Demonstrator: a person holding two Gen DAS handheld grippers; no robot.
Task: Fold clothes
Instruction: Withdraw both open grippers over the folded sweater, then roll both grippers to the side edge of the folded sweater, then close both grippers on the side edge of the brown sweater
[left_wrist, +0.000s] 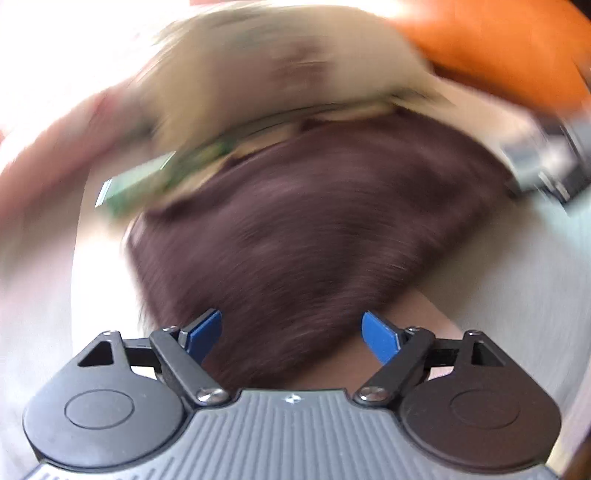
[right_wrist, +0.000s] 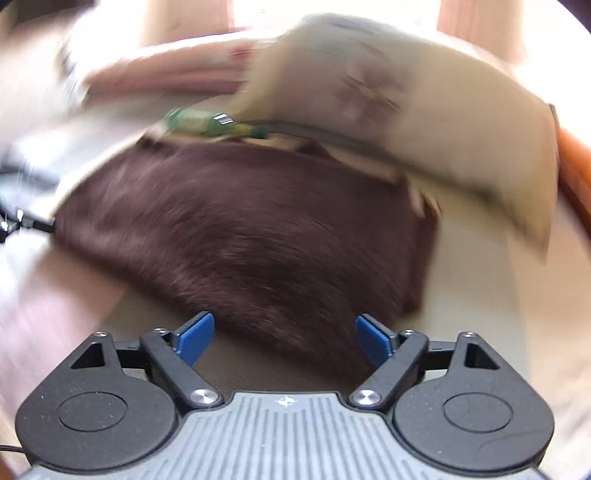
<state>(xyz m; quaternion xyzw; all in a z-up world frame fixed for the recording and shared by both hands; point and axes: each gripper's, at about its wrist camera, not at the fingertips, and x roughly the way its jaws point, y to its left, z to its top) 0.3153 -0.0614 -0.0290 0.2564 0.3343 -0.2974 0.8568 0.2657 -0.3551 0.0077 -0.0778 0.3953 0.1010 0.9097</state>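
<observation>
Both views are blurred by motion. A dark brown garment lies folded flat on a pale surface and fills the middle of each view. Behind it rests a cream garment with a green patterned edge. My left gripper hovers over the brown garment's near corner, its blue pads spread wide and pressing on nothing. My right gripper stands open the same way over the brown garment's near edge, its pads apart from the cloth.
An orange object sits at the back right in the left wrist view. A dark and metallic item lies to the right of the brown garment. Pink cloth lies at the back left in the right wrist view. Pale bare surface flanks the garment.
</observation>
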